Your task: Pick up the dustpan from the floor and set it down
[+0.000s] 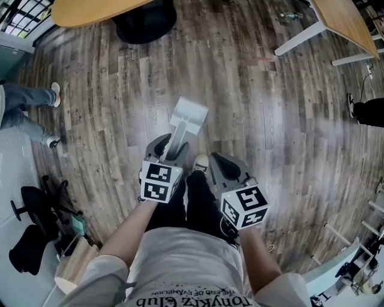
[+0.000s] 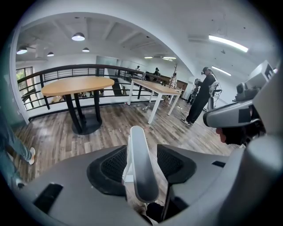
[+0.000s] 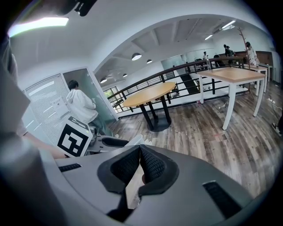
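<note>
The grey-white dustpan (image 1: pixel 189 114) lies on the wood floor just ahead of my feet, its handle (image 1: pixel 178 139) slanting up and back toward me. My left gripper (image 1: pixel 174 144) straddles that handle. In the left gripper view the handle (image 2: pixel 140 167) stands between the wide-apart black pads (image 2: pixel 174 161), with floor showing beside it, so nothing is clamped. My right gripper (image 1: pixel 216 159) hangs to the right of the handle, over my shoe. Its pads (image 3: pixel 150 165) meet at the tips with nothing between them.
A round wooden table (image 1: pixel 90 12) with a black base (image 1: pixel 144 21) stands ahead on the left. A white-legged table (image 1: pixel 342 21) is ahead on the right. A person's legs (image 1: pixel 24 108) are at the left, another person's foot (image 1: pixel 366 111) at the right. A black chair (image 1: pixel 36 216) sits near left.
</note>
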{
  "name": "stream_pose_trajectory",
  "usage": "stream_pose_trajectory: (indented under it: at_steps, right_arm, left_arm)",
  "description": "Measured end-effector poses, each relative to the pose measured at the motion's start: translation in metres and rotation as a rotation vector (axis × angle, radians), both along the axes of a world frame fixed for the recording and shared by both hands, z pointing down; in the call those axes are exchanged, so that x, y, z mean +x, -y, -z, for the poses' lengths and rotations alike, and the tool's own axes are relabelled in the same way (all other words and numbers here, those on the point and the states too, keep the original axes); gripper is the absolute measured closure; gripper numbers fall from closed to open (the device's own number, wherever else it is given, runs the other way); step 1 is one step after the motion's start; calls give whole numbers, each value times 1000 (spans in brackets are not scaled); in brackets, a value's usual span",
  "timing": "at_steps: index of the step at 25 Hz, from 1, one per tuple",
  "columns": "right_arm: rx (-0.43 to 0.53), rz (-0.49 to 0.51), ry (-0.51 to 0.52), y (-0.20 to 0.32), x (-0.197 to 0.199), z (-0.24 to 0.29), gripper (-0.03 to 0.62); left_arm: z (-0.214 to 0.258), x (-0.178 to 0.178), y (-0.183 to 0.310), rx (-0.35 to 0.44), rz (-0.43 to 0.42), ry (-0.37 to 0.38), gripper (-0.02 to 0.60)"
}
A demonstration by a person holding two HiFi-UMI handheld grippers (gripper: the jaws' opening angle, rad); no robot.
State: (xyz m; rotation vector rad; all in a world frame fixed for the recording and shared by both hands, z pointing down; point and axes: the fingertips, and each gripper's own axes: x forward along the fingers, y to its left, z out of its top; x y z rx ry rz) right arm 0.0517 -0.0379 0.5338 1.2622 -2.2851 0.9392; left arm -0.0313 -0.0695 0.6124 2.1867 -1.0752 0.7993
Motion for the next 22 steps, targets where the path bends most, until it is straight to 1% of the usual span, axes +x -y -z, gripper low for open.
stream_pose_trajectory:
  at_steps: [6, 14, 18, 21, 22]
  right_arm:
    - [-14, -4, -3, -2, 3, -6, 569]
    - [-19, -3, -5, -2, 7, -10, 569]
    - [-22, 3, -16, -3, 8, -13, 569]
    - [-29, 2, -17, -5, 9, -15, 569]
    - [-31, 3, -16, -6, 8, -15, 569]
  left_arm:
    - [-14, 2, 5, -21, 20, 6, 357]
    - [-23, 5, 11, -15, 38, 31, 360]
    - [-25, 3, 13, 9, 49, 50, 411]
    - [-25, 4, 14, 26, 52, 65, 422]
    - [-25, 4, 14, 36, 54, 73, 436]
